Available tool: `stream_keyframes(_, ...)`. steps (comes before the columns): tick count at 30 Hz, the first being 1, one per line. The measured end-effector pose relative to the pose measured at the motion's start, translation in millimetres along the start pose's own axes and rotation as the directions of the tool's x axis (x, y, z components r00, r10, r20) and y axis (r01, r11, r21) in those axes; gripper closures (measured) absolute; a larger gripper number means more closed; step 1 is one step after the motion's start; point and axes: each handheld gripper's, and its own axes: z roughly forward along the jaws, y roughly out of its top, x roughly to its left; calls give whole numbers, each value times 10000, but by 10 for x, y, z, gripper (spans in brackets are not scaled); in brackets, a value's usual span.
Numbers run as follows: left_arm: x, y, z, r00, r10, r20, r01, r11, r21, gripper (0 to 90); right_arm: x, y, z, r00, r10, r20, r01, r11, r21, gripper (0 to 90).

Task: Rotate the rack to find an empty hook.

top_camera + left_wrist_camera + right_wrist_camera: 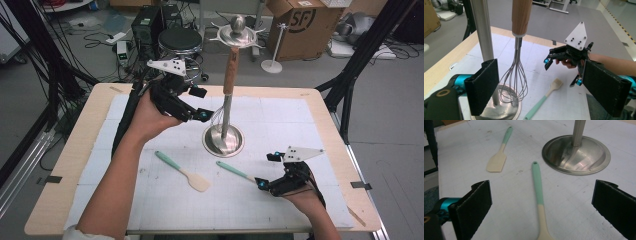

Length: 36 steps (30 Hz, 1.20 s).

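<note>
The table (330, 150) held a tall metal stand (224, 140). A whisk (514, 82) hung from it between the spread, empty left claw (192, 112). A brush (537, 195) lay before the spread right claw (260, 184), not yet touched. A bump could probably swing the whisk off its hook.

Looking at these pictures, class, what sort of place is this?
Probably a lab or workshop set up for recording: a gridded table, cardboard boxes and loose cables on the floor, and black frame struts.
</note>
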Motion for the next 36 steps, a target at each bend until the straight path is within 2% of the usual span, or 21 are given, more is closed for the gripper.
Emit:
stream_keyframes(11, 0, -57, -75, 9997, -108, -210, 101, 9993, -356, 68, 0, -18, -1, 10000, 68, 18, -69, 10000, 41, 23)
stream_keyframes(14, -21, -24, -93, 9997, -151, -171, 139, 9976, -676, 80, 1, -17, -4, 10000, 70, 41, -70, 10000, 15, 23)
stream_keyframes(16, -28, 9, -118, 9995, -111, -280, 89, 9972, -748, 130, 1, -17, 4, 10000, 68, 23, -68, 10000, 35, 23)
stream_keyframes(19, -40, 57, -155, 9999, -68, -124, 55, 9946, -1035, 278, 4, -15, 15, 10000, 38, 6, -38, 10000, 65, 23)
stream_keyframes(22, -67, 112, -170, 9999, 49, -147, -66, 9933, -1152, 382, 1, -13, 18, 10000, 57, 6, -57, 10000, 52, 23)
stream_keyframes(25, -104, 168, -163, 9995, 105, -282, -139, 9925, -1214, 453, -5, -12, 19, 10000, 37, 30, -37, 10000, 47, 23)
stream_keyframes(34, -176, 306, -129, 9995, 267, -145, -284, 9907, -1332, 677, 0, -10, 10, 10000, 62, 4, -63, 10000, 56, 23)
stream_keyframes(36, -202, 352, -111, 9995, 300, -128, -315, 9902, -1363, 704, 0, -10, 11, 10000, 67, 3, -67, 10000, 63, 23)
